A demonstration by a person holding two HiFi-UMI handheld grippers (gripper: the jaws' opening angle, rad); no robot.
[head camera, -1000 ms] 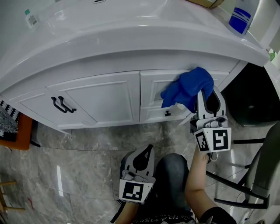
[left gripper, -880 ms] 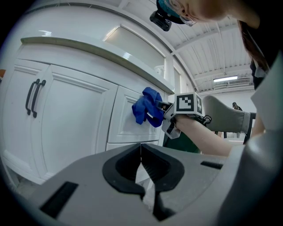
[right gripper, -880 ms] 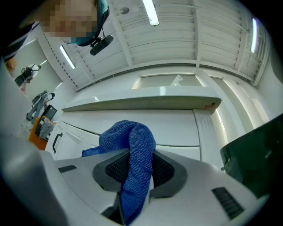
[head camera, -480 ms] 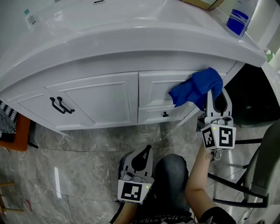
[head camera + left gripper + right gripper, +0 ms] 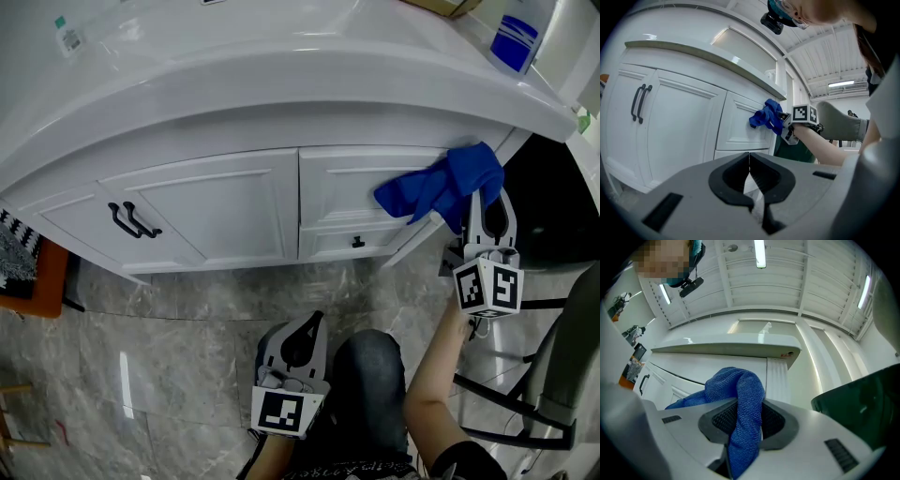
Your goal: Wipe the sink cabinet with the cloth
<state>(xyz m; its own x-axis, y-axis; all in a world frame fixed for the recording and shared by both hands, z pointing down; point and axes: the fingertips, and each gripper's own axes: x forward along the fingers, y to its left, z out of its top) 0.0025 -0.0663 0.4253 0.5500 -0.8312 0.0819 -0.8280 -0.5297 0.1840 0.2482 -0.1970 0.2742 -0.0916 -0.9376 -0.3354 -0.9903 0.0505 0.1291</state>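
Observation:
The white sink cabinet point(image 5: 206, 202) has double doors at left and drawers at right under a curved white counter. My right gripper point(image 5: 485, 212) is shut on a blue cloth point(image 5: 441, 190), which is pressed against the upper drawer front near the cabinet's right corner. In the right gripper view the blue cloth point(image 5: 740, 418) hangs between the jaws, with the corner post point(image 5: 777, 378) just ahead. My left gripper point(image 5: 302, 336) hangs low above the person's knee, shut and empty; from its own view the left gripper point(image 5: 750, 169) faces the doors and the cloth point(image 5: 767, 116).
Black door handles point(image 5: 131, 223) sit on the left door, a small black knob point(image 5: 357, 243) on the lower drawer. A dark bin point(image 5: 544, 211) stands right of the cabinet. A blue-labelled container point(image 5: 515, 42) rests on the counter. A chair frame point(image 5: 539, 375) is at lower right.
My right gripper has slid the blue cloth rightward along the upper drawer front toward the cabinet's right corner. The left gripper has stayed in place.

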